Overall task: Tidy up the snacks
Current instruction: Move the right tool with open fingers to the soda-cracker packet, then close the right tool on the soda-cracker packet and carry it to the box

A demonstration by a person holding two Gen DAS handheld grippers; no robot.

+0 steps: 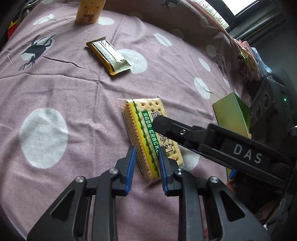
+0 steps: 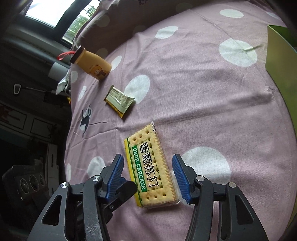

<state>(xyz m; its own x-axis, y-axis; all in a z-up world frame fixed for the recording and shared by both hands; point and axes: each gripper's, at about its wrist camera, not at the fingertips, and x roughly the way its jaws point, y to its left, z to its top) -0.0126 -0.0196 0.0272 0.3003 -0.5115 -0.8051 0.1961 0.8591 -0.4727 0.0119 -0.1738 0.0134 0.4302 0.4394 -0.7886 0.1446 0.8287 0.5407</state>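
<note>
A clear pack of soda crackers (image 1: 148, 129) with a green and yellow label lies on the pink dotted cloth (image 1: 65, 89). In the left wrist view my left gripper (image 1: 146, 166) is shut on the pack's near end, its blue pads pressing both sides. One black finger of the right gripper (image 1: 167, 124) reaches over the pack from the right. In the right wrist view the cracker pack (image 2: 150, 166) lies between the pads of my right gripper (image 2: 147, 176), which stands open with small gaps on both sides. A black left-gripper finger (image 2: 124, 189) shows beside its left pad.
A gold and silver snack bar (image 1: 108, 55) (image 2: 119, 100) lies farther out on the cloth. A yellow bear bottle (image 1: 90, 11) (image 2: 92, 65) stands near the far edge. An open green box (image 1: 232, 116) (image 2: 278, 53) sits to the right. Dark furniture and a window surround the cloth.
</note>
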